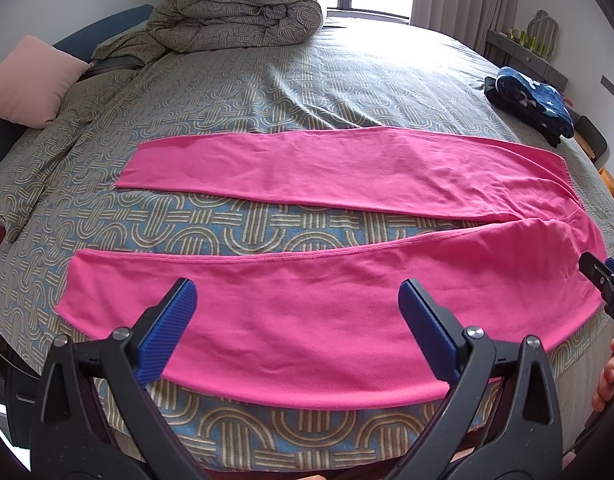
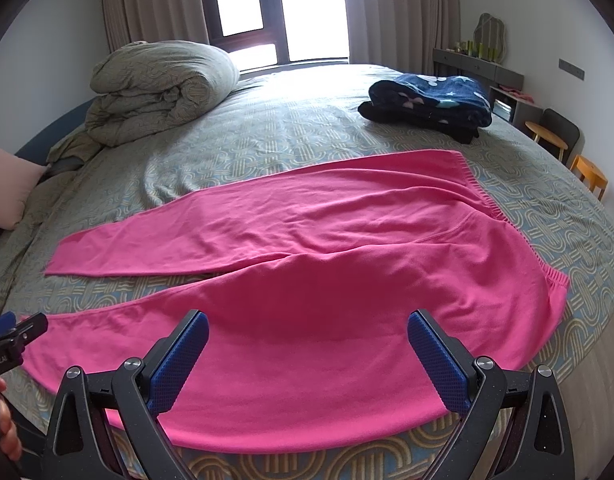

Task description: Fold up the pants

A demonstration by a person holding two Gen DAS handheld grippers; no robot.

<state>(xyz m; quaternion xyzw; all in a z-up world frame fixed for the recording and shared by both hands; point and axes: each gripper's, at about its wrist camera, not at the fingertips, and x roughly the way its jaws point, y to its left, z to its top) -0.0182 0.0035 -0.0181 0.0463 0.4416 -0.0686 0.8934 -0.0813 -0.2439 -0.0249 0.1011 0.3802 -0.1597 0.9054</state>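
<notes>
- Pink pants [image 1: 307, 320] lie spread flat on the bed [image 1: 267, 92], legs apart in a narrow V with patterned bedspread showing between them.
- Waistband [image 2: 503, 216] sits at the right end, its gathered edge showing in the right wrist view; both leg cuffs point left.
- Left tongs [image 1: 297, 292] are spread wide, blue pads clear of each other, hovering over the near leg with nothing between them.
- Right tongs [image 2: 309, 324] are spread wide too, hanging above the seat of the pants near the waist, gripping nothing.
- A hand [image 1: 605, 376] shows at the right edge of the left wrist view, behind the other tool.
- At the far left of the bed sits a rolled duvet [image 1: 243, 12], with a pink pillow [image 1: 31, 84] just beside the bed's left edge.
- A folded navy blanket [image 2: 431, 100] with star prints rests well apart from the pants, toward the far right of the bed.
- Beyond the bed, curtains [image 2: 391, 12] frame a bright window [image 2: 275, 4], and a grey shelf [image 2: 479, 66] stands against the right wall.
</notes>
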